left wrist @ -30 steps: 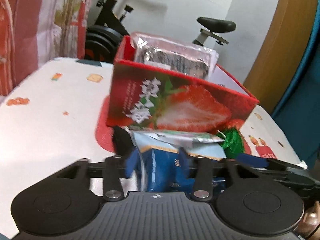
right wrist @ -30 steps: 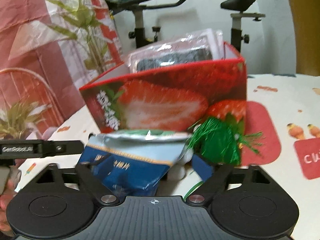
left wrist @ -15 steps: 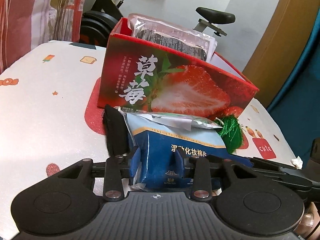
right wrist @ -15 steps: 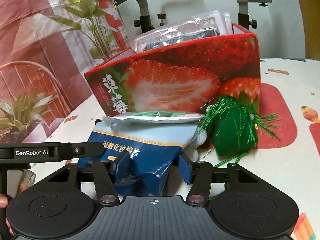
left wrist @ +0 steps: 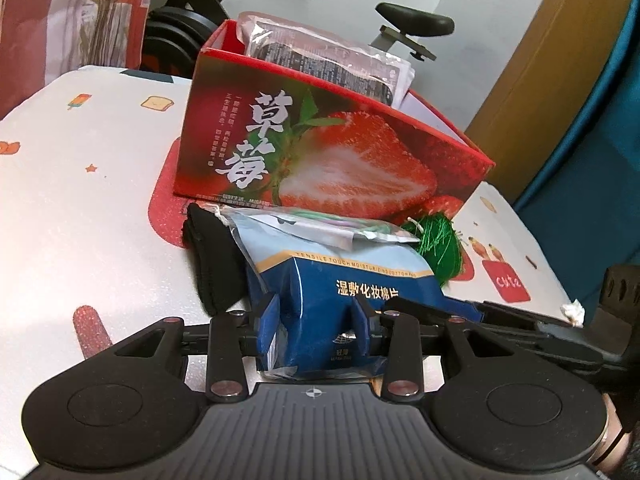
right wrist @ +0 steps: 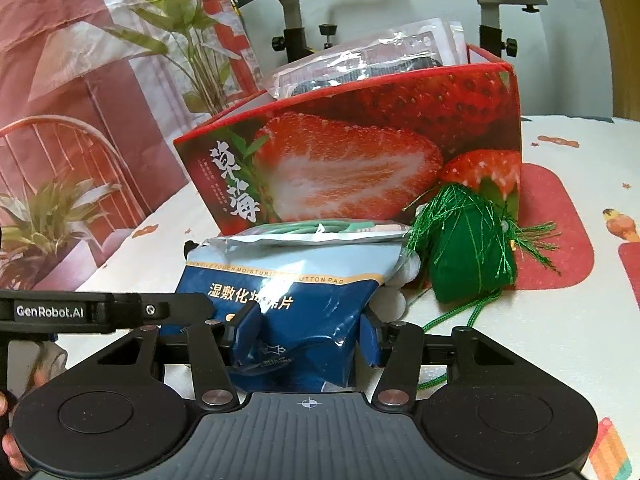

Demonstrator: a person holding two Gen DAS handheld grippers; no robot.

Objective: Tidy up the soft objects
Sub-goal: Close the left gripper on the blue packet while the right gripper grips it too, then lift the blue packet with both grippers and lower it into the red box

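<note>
A blue bag of cotton pads (left wrist: 344, 280) lies on the table in front of the red strawberry box (left wrist: 320, 152). My left gripper (left wrist: 316, 324) is shut on the bag's near end, its blue pads pressing both sides. My right gripper (right wrist: 308, 336) grips the same bag (right wrist: 288, 292) from the other side and dents its foil. A green tasselled pouch (right wrist: 468, 264) leans against the box (right wrist: 360, 160) to the right of the bag. A black cloth piece (left wrist: 212, 264) lies against the bag's left side. A clear packet (left wrist: 328, 52) sticks up out of the box.
The table wears a white cloth with cartoon prints (left wrist: 80, 200). An exercise bike (right wrist: 292, 20) and a potted plant (right wrist: 192, 40) stand behind it. White cotton balls (right wrist: 394, 300) sit between bag and pouch. A crumpled tissue (left wrist: 574, 312) lies at the right edge.
The right gripper's jaws have closed in from wide apart onto the blue bag. The left gripper has kept its grip, and more of the bag's front now shows in its view.
</note>
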